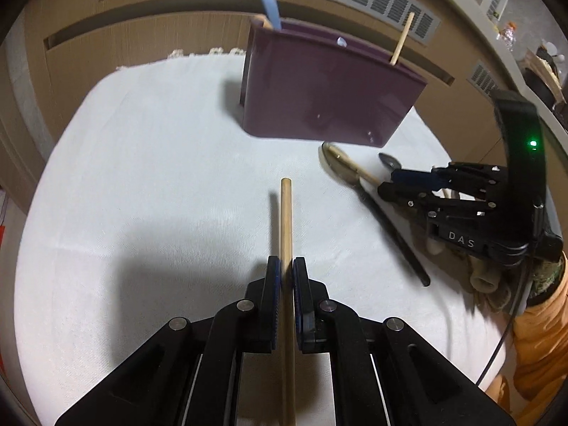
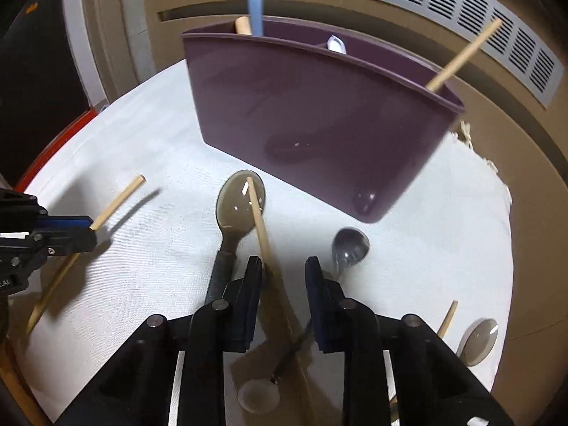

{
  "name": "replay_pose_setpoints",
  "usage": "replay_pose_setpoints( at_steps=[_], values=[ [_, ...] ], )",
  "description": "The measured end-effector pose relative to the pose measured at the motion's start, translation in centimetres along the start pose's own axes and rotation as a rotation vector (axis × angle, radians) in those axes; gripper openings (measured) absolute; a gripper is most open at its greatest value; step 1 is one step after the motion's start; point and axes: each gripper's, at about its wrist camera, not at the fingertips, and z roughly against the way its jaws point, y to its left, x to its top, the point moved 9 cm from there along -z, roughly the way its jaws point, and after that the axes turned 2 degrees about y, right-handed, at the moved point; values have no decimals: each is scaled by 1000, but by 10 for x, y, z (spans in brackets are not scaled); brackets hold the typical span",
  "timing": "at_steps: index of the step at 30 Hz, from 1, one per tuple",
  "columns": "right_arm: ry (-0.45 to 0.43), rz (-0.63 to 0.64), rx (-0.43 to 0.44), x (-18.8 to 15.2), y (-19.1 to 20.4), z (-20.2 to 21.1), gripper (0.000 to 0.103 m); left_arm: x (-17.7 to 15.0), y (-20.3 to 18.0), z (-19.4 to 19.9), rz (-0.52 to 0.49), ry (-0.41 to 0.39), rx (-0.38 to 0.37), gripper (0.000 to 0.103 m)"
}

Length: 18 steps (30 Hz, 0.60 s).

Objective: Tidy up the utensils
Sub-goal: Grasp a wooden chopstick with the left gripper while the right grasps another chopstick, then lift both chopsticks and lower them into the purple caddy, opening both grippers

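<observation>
Left wrist view shows the left gripper (image 1: 287,277) closed on a wooden chopstick (image 1: 286,220), which runs straight forward between the two pads and ends in the air above the white cloth (image 1: 142,177). The purple utensil holder (image 1: 319,96) stands further ahead, well apart from the chopstick tip, with a blue handle (image 1: 271,9) at its left end and another wooden stick (image 1: 401,39) at its right end. To the right of the holder lie a large grey spoon (image 1: 337,165) and a small dark spoon (image 1: 388,161), and the right gripper (image 1: 394,183) reaches over them.

Right wrist view shows the right gripper's jaws about half open and holding nothing. A second chopstick (image 2: 257,216) lies across the bowl of the grey spoon, with its near end just beside the left pad; I cannot tell if they touch. The small dark spoon sits just ahead of the right pad. Another grey spoon (image 2: 477,340) lies far right.

Two risks seem possible. The held chopstick is long and thin, so it may swing or slip in the pads and miss the right compartment. If the right gripper closes now, it may catch the loose chopstick together with a spoon, or push them aside.
</observation>
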Motion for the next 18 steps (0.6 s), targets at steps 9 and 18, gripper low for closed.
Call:
replay_pose_setpoints(
  at_steps=[9, 18],
  values=[
    [28, 2, 53, 1, 7, -8, 16, -5, 2, -9, -5, 37, -4, 9],
    [-24, -14, 60, -10, 19, 14, 10, -1, -7, -15, -61, 82, -18, 23]
  ],
)
